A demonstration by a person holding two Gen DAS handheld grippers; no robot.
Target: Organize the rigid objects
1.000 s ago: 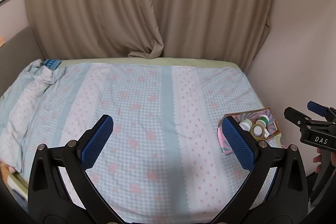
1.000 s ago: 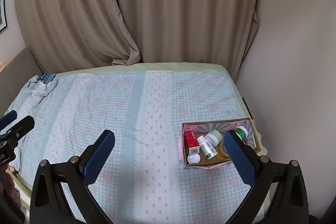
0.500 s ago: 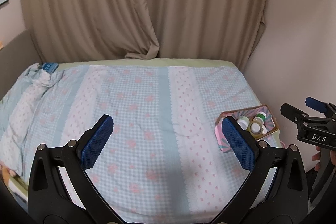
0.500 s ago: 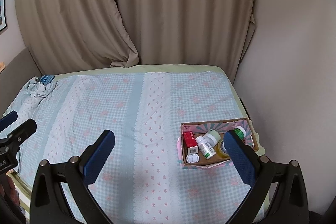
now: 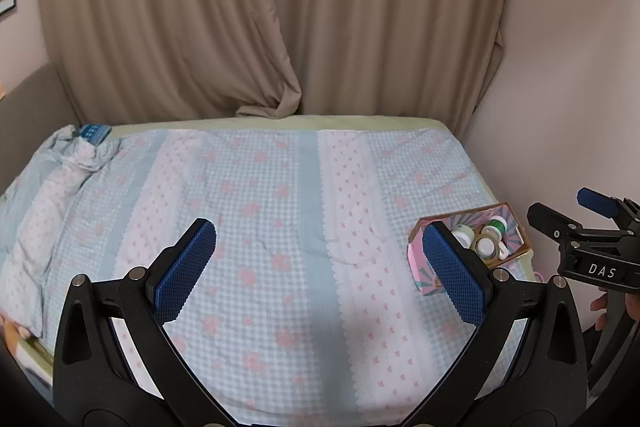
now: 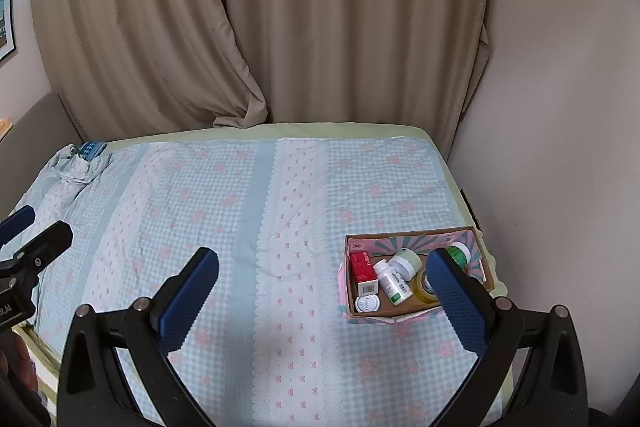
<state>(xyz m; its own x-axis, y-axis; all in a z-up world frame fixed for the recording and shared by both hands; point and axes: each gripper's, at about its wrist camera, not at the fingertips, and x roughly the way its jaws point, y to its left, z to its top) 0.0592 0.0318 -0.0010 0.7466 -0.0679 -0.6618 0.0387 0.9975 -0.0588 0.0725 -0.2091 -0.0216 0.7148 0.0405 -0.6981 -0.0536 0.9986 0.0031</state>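
Note:
A small cardboard box [image 6: 412, 235] [image 5: 516, 253] with a pink patterned lining sits on the bed near its right edge. Inside it lie a red carton [image 6: 363, 267], a white pill bottle [image 6: 393, 281], a white-lidded jar [image 6: 406, 259], a green-lidded jar [image 6: 459, 254] and a round white lid [image 6: 367, 303]. My right gripper [image 6: 322, 269] hovers open above the bed, its right finger overlapping the box in view. My left gripper [image 5: 320, 239] is open with nothing between its fingers, left of the box. The right gripper [image 5: 592, 223] also shows at the left wrist view's right edge, held by a hand [image 5: 600, 311].
The bed carries a blue-and-white checked quilt [image 6: 240, 211] with pink flowers. A rumpled fold with a blue packet [image 6: 91, 149] lies at the far left corner. Beige curtains [image 6: 280, 27] hang behind the bed and a wall [image 6: 560, 147] runs close along its right side.
Both views have pulled back and up slightly, so the bed and box look a little farther away. Both grippers stay open and the box contents have not moved.

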